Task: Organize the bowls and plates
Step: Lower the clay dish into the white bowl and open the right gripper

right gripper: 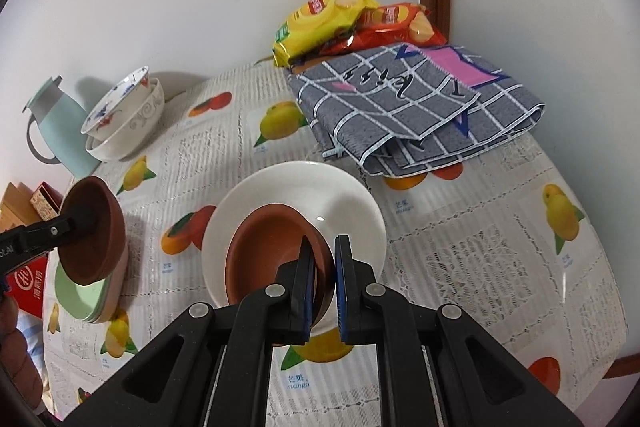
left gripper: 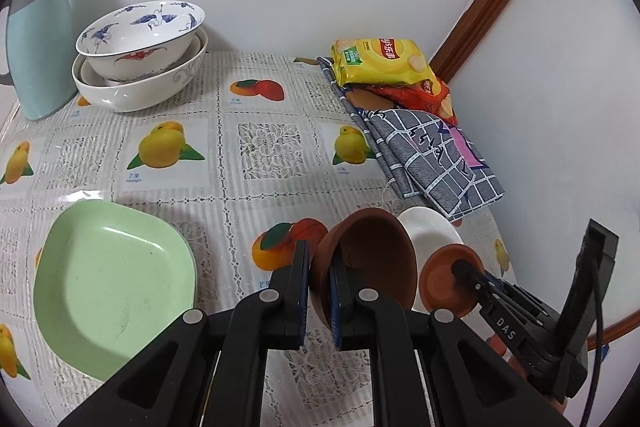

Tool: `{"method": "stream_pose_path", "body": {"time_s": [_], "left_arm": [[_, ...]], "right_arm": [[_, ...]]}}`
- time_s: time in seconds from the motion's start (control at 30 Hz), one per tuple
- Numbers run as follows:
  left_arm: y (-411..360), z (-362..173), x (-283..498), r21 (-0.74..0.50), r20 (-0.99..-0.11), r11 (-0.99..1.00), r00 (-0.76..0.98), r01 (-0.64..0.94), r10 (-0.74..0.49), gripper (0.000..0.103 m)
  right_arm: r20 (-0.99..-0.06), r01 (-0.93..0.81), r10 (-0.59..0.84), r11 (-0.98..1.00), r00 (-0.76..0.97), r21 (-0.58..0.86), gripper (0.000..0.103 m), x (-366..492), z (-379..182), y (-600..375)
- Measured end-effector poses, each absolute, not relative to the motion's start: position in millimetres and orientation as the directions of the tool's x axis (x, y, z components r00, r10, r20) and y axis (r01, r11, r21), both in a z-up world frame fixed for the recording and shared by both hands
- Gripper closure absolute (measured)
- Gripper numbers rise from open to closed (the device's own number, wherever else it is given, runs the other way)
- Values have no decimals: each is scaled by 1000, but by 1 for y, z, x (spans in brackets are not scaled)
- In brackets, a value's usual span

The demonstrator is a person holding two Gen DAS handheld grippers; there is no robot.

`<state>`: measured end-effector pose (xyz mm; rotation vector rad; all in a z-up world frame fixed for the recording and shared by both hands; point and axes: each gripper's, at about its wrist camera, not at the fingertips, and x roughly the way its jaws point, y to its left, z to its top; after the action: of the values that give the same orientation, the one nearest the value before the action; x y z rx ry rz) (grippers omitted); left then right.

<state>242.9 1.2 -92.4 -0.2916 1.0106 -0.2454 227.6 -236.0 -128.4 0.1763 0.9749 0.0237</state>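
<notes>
The table (left gripper: 256,147) wears a plastic cloth printed with mangoes and lace squares. At its far right lies a folded grey checked cloth (right gripper: 420,107), with a yellow crisp bag (right gripper: 320,15) and a red crisp bag (right gripper: 404,23) behind it. At the far left a pale blue jug (left gripper: 40,43) stands beside stacked white bowls (left gripper: 140,79), the top one painted with blue cranes. A green plate (left gripper: 112,283) lies near the left front; from the right wrist view it seems to top a small stack, though the edge there is dim. A white plate (right gripper: 352,203) sits mid-table. The left tongs (left gripper: 320,291) are clamped on the rim of a larger brown bowl (left gripper: 372,259), held tilted beside the green plate. The right tongs (right gripper: 324,287) pinch the rim of a smaller brown bowl (right gripper: 268,251), held just over the white plate.
</notes>
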Motion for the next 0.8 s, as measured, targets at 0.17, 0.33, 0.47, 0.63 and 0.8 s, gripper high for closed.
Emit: {"method": "stream_pose_path", "body": {"time_s": [0.17,0.33,0.47,0.63,0.8], "left_arm": [[2,-94,247,-352,-793,934,510,65,-334,94],[1,-98,251,-360,-791,930,505,70,-344,94],[-1,-99,253,-359,-791,930,504,76,-347,94],[-2,-101,254,-358,-790,930,504,83,-349,94],[-2,-103,254,-361,-790,928,499,88,-355,94]], "right_arm": [[-832,49,107,986,544,159,93,237,-140,-234],[-841,50,95,988,533,143,93,245,-147,-233],[-848,48,92,989,522,137,93,251,-153,-233],[-854,49,91,990,512,135,93,257,-158,-232],[-861,45,111,987,496,154,93,261,-162,-232]]}}
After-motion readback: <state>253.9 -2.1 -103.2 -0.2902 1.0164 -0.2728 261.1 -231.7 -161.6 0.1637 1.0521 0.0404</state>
